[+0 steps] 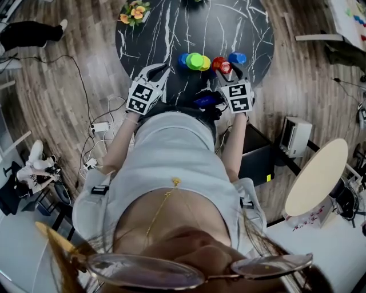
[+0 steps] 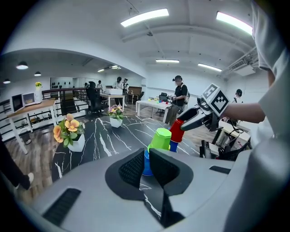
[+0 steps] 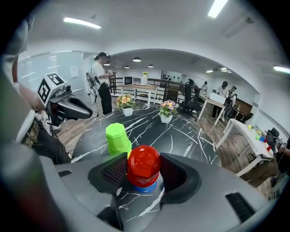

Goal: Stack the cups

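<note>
On the black marble table several upturned cups stand in a row: blue, green, yellow, and another blue to the right. My right gripper is shut on a red cup, held upside down. A blue cup shows just under it; I cannot tell whether they touch. The green cup stands to its left. My left gripper is shut and empty, near the table's front edge, short of the green cup.
A pot of flowers stands at the table's far left, another pot farther back. Cables and a power strip lie on the wooden floor at left. A white box and a round beige tabletop stand at right. People stand in the background.
</note>
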